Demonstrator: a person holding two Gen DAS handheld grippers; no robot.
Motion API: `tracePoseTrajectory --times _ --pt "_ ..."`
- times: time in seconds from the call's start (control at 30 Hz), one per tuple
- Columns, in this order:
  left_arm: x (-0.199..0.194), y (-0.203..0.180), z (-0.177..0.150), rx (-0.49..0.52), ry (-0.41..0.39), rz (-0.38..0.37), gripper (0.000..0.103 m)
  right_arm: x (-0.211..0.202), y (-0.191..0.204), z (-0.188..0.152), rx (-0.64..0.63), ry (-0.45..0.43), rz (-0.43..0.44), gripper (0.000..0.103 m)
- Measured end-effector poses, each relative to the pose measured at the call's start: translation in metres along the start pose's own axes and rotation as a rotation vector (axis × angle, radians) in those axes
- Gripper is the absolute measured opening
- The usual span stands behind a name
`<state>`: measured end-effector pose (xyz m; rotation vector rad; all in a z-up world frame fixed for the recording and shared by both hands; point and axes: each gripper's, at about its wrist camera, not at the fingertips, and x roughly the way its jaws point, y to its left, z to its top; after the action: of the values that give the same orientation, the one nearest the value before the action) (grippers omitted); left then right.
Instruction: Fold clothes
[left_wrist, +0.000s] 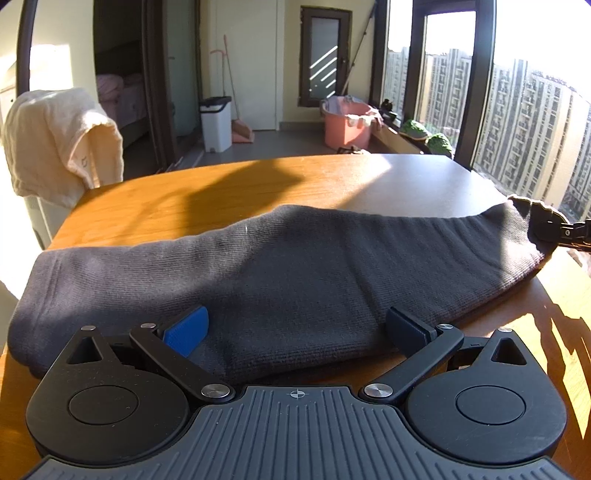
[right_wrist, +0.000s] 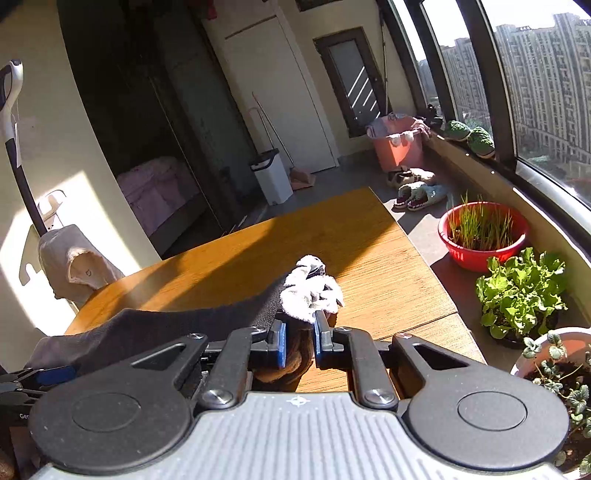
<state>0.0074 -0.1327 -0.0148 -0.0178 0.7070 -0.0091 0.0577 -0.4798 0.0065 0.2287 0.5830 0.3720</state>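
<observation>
A dark grey knitted garment lies folded lengthwise across the wooden table. My left gripper stands open just above the garment's near edge, its blue pads spread wide with nothing between them. At the far right of the left wrist view my right gripper holds the garment's raised end. In the right wrist view my right gripper is shut on that bunched end of the garment, which looks pale in the sun; the dark cloth trails off to the left.
A cream towel hangs over a chair at the table's left. Potted plants and a red bowl of grass stand right of the table below the window. A pink tub and a white bin sit on the floor behind.
</observation>
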Motion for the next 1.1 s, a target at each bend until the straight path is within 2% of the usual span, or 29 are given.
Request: tracePoseTrajectory --times 0.1,0.17,0.23,0.43,0.57,0.67,0.73,0.77,0.8,0.87,0.93,0.97,1.03,1.1 --pt "-0.009 0.005 0.003 -0.068 0.024 -0.041 0.103 -0.009 0.022 -0.011 -0.197 -0.032 -0.068 0.013" --pt "-0.012 0.006 0.009 -0.133 0.034 -0.085 0.103 -0.008 0.027 -0.011 -0.214 -0.032 -0.072 0.013" --pt "-0.013 0.002 0.018 -0.188 0.032 -0.164 0.103 -0.008 0.031 -0.011 -0.231 -0.031 -0.075 0.013" --pt "-0.013 -0.042 0.036 -0.085 -0.002 -0.227 0.103 -0.006 0.044 -0.012 -0.282 -0.031 -0.086 0.013" --pt "-0.003 -0.053 0.030 -0.069 0.023 -0.232 0.103 -0.005 0.051 -0.012 -0.305 -0.029 -0.091 0.015" --pt "0.006 -0.048 0.019 -0.101 0.055 -0.205 0.103 -0.006 0.039 -0.009 -0.245 -0.001 -0.074 0.027" --pt "0.010 -0.043 0.014 -0.123 0.044 -0.181 0.103 -0.007 0.040 -0.009 -0.255 0.003 -0.073 0.037" --pt "0.010 -0.043 0.014 -0.125 0.036 -0.171 0.103 -0.006 0.042 -0.010 -0.265 0.007 -0.073 0.050" --pt "0.011 -0.044 0.014 -0.125 0.029 -0.159 0.103 -0.005 0.046 -0.011 -0.286 0.013 -0.072 0.074" --pt "0.013 -0.048 0.014 -0.104 0.013 -0.108 0.103 0.000 0.056 -0.014 -0.328 0.024 -0.069 0.091" --pt "0.017 -0.053 0.013 -0.059 -0.008 -0.036 0.103 0.008 0.067 -0.017 -0.366 0.036 -0.070 0.095" --pt "0.019 -0.055 0.012 -0.029 -0.021 0.007 0.103 0.015 0.073 -0.016 -0.385 0.047 -0.074 0.101" --pt "0.024 -0.056 0.011 0.016 -0.051 0.107 0.103 0.030 0.083 -0.015 -0.426 0.076 -0.083 0.103" --pt "0.025 -0.047 0.013 -0.025 -0.057 0.137 0.103 0.046 0.089 -0.012 -0.459 0.116 -0.099 0.103"
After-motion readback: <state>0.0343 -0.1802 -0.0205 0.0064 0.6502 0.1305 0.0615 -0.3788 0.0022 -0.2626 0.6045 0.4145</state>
